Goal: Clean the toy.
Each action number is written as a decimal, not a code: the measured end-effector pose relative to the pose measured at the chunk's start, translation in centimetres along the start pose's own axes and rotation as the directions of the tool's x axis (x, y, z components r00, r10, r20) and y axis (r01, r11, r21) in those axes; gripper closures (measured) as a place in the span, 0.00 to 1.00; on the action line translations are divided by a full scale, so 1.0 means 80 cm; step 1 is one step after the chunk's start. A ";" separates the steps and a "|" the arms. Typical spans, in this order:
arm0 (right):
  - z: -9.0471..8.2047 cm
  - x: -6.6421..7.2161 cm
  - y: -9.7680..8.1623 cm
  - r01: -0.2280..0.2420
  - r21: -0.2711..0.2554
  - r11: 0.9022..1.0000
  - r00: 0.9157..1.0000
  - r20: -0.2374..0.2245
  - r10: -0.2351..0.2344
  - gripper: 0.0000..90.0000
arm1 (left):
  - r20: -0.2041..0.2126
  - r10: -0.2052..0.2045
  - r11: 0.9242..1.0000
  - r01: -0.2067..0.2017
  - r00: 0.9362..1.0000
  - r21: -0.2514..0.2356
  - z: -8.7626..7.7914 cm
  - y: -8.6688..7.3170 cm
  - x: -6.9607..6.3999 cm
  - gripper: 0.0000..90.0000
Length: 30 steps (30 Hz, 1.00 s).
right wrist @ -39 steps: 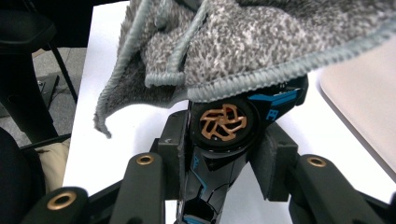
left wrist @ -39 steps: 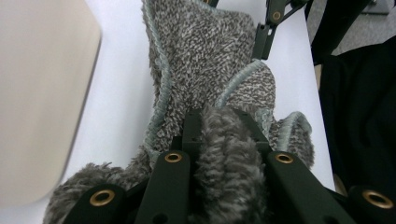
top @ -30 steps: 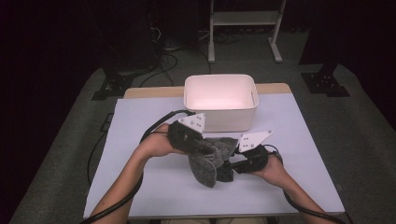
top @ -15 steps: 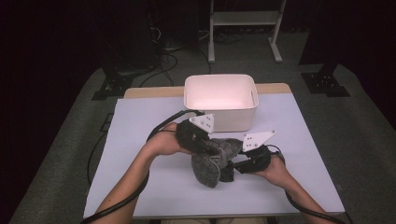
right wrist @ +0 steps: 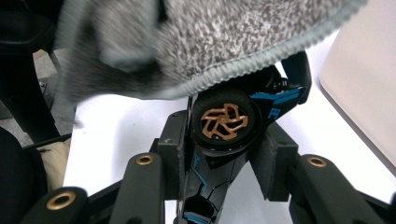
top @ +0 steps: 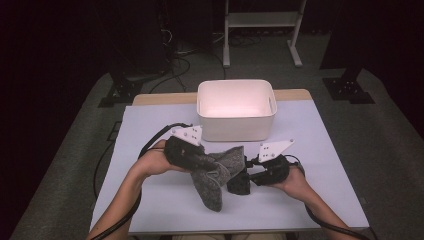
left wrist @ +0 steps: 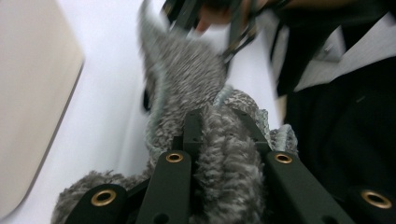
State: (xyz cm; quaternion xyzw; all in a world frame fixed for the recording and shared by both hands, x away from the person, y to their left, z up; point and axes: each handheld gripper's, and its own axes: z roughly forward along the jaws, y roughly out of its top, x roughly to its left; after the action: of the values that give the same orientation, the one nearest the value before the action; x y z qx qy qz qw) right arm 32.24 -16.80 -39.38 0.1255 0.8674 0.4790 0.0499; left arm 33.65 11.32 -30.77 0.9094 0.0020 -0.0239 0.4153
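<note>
I'm wiping the black toy car with blue trim and a copper wheel (right wrist: 224,140), clamped in my right gripper (right wrist: 223,158) above the white table (top: 150,130), with the fluffy grey cloth (top: 215,170) pinched in my left gripper (left wrist: 224,140), next rubbing gently

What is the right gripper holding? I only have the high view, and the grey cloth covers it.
Observer: A black toy car with blue trim. In the right gripper view the jaws are shut on its body, and a wheel with a copper-coloured hub faces the camera.
Operator: Is the cloth touching the car?
Observer: The grey cloth hangs over it, its hemmed edge right at the top of that wheel.
Operator: And the left gripper's hold on the cloth?
Observer: In the left gripper view the left gripper has a fold of the fluffy cloth bunched between its shut jaws.
</note>
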 end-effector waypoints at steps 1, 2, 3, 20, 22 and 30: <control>0.000 0.000 0.000 -0.003 0.001 1.000 1.000 0.001 0.003 0.65 | 0.004 0.015 1.000 -0.015 1.000 -0.001 0.000 0.006 -0.002 0.87; 0.001 -0.001 0.001 -0.002 0.003 1.000 1.000 0.004 0.002 0.65 | 0.009 0.028 1.000 -0.028 1.000 0.003 0.002 0.011 -0.004 0.87; 0.002 0.000 0.001 -0.006 0.003 1.000 1.000 0.006 0.006 0.65 | 0.018 0.042 0.999 -0.042 0.999 0.006 0.005 0.017 -0.007 0.86; -0.004 -0.002 -0.006 -0.030 -0.016 0.999 1.000 0.005 0.030 0.65 | -0.020 0.000 1.000 0.000 1.000 0.017 -0.008 -0.009 0.001 0.86; -0.004 -0.002 -0.006 -0.027 -0.013 1.000 1.000 0.006 0.027 0.65 | -0.037 -0.018 1.000 0.019 0.999 0.022 -0.013 -0.019 0.004 0.86; -0.008 -0.003 -0.009 -0.031 -0.012 0.999 1.000 0.000 0.031 0.65 | -0.052 -0.081 0.996 0.082 0.995 0.030 -0.014 -0.048 0.013 0.86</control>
State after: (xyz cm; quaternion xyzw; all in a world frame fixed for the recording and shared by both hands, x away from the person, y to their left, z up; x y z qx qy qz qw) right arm 32.22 -17.69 -39.64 0.1388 0.8624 0.4849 0.0434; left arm 34.61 14.65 -33.01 0.9153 0.0491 -0.0180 0.3994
